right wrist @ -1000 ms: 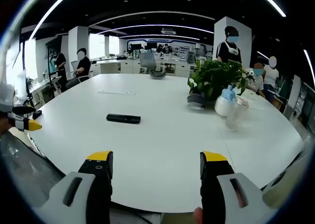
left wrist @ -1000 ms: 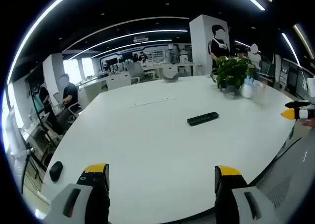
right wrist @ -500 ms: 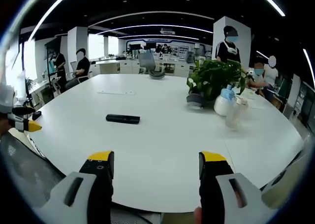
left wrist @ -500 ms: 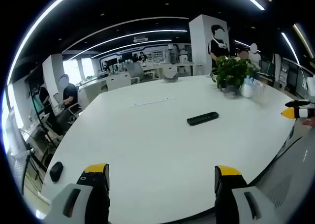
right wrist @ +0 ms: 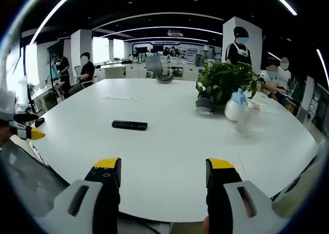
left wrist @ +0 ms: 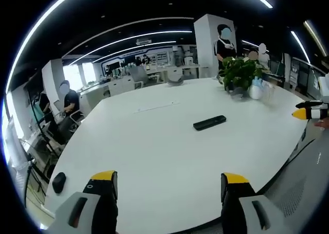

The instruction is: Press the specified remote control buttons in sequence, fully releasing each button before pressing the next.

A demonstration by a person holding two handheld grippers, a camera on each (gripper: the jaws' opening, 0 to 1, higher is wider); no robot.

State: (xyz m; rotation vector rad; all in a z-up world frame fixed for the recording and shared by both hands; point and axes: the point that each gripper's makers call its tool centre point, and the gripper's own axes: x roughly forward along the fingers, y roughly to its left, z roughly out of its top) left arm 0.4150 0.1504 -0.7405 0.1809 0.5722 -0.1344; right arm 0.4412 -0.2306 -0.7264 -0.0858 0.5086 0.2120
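Observation:
A black remote control [left wrist: 209,123] lies flat on the white round table [left wrist: 154,151], far ahead of my left gripper [left wrist: 169,182], whose yellow-tipped jaws stand wide apart with nothing between them. In the right gripper view the same remote [right wrist: 129,125] lies left of centre on the table [right wrist: 175,141]. My right gripper [right wrist: 163,168] is open over the near table edge, empty. The right gripper's yellow tip [left wrist: 303,114] shows at the right edge of the left gripper view; the left gripper's tip [right wrist: 31,133] shows at the left edge of the right gripper view.
A potted plant [right wrist: 222,85], a white bottle with blue cap [right wrist: 234,106] and a clear bottle [right wrist: 248,117] stand at the table's far right. A thin white strip [right wrist: 122,96] lies far back. A small black object [left wrist: 58,182] sits near the left edge. People sit and stand beyond; a mesh chair [left wrist: 303,182] is near.
Both views have shifted slightly with the hands. The remote has not moved, and both grippers remain open.

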